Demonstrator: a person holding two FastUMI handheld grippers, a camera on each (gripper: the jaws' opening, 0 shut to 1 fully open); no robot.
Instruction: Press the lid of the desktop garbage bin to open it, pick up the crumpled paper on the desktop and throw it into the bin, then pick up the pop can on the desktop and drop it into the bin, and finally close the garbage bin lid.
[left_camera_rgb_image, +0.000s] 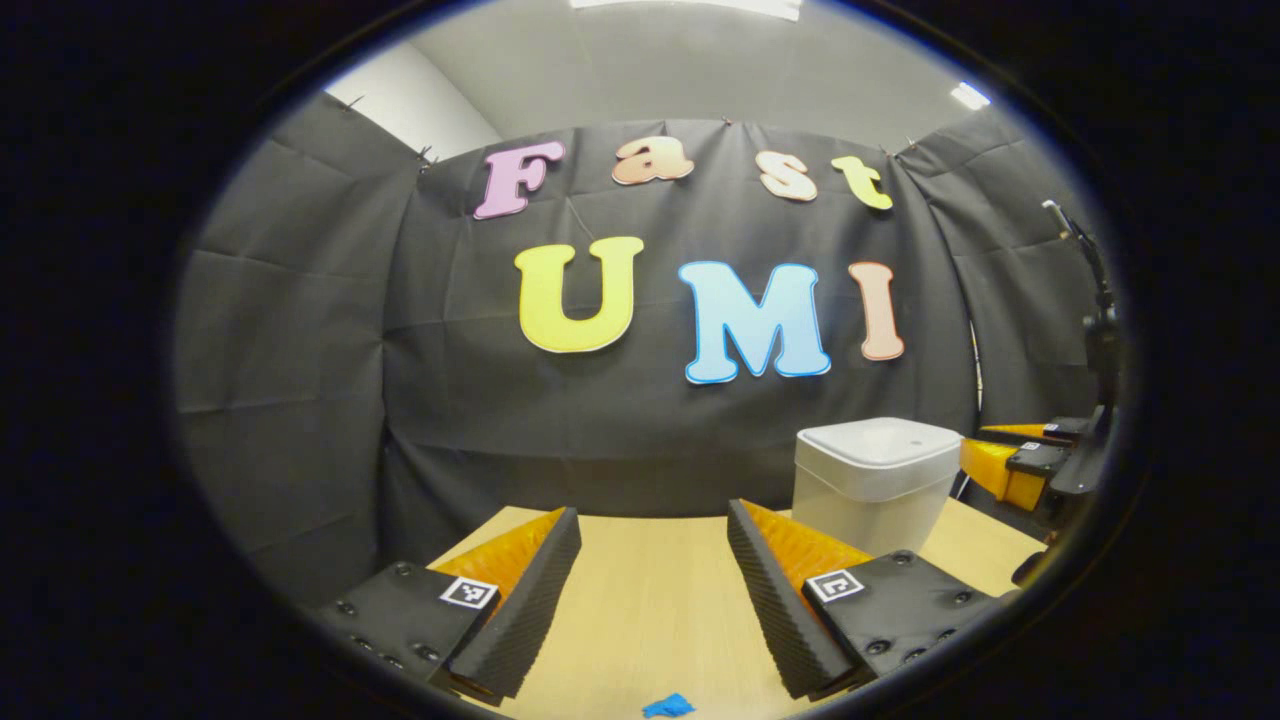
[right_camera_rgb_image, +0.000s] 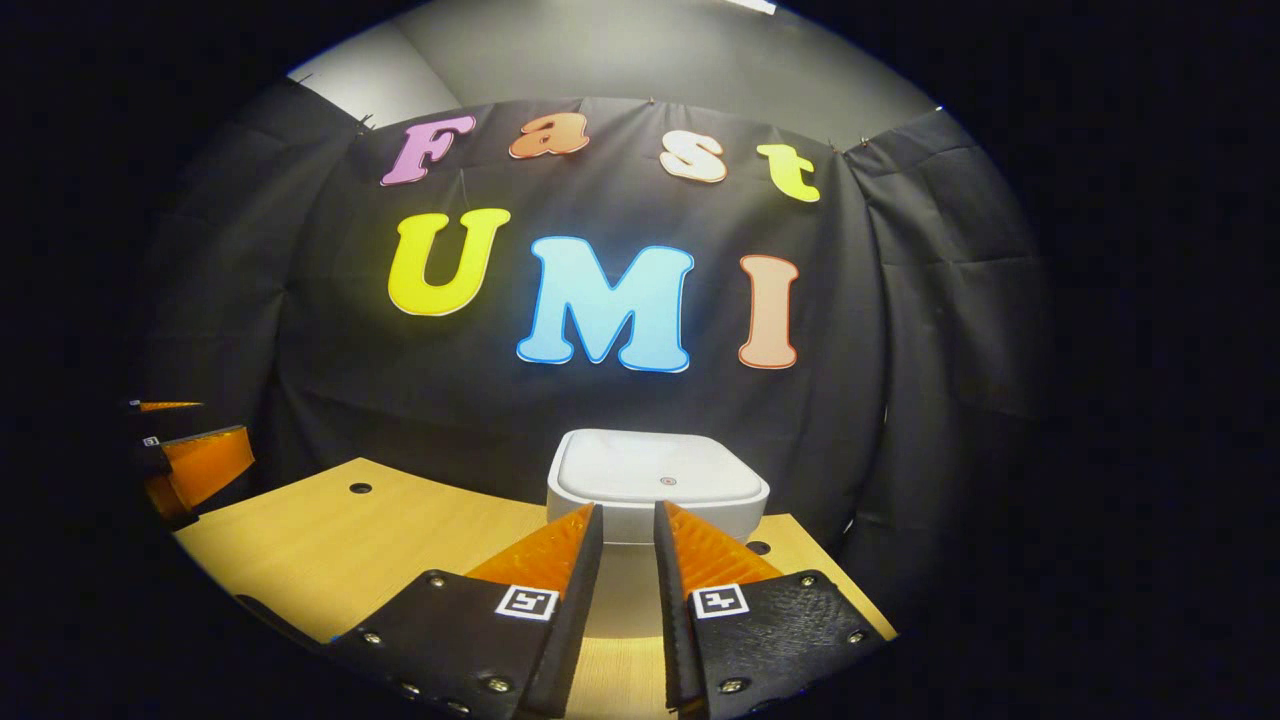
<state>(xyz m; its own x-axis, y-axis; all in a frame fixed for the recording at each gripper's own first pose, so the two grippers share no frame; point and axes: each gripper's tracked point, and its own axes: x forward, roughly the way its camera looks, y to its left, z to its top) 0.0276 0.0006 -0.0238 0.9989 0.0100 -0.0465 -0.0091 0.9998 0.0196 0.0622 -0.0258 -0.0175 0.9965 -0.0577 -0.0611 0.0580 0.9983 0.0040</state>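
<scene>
Step in hand: first one, by the look of it; pressing the lid (right_camera_rgb_image: 660, 470) of the bin (left_camera_rgb_image: 872, 485) to open it, lid flat and shut on top
Bin: pale, square, upright at the far edge of the surface (right_camera_rgb_image: 330, 545), close against the booth wall
Right gripper (right_camera_rgb_image: 628, 530): aimed straight at the bin, a little above lid height
Right fingers (right_camera_rgb_image: 572, 550): drawn narrow, a slim gap between them, nothing held; tips overlapping the bin's front rim in the right gripper view, contact impossible to judge from this angle
Lid mark: small round dot (right_camera_rgb_image: 668, 481) near the front middle of the lid, just beyond the right finger tips; probably the press point
Left gripper (left_camera_rgb_image: 655, 545): to the left of the bin and nearer the camera, level over bare surface
Left fingers (left_camera_rgb_image: 535, 585): spread wide, holding nothing; bin standing beyond the right-hand finger, apart from it
Next move calls for: easing the narrow right tips forward and down onto the lid near the dot, a short firm push, then lifting clear so the lid can spring up
Risk: light bin likely to slide toward the wall if pushed forward rather than downward
Blue scrap (left_camera_rgb_image: 668, 706): small bit on the surface on the near side of the bin, below the left fingers; nature unclear
Paper and can: whereabouts relative to the bin impossible to tell from here
</scene>
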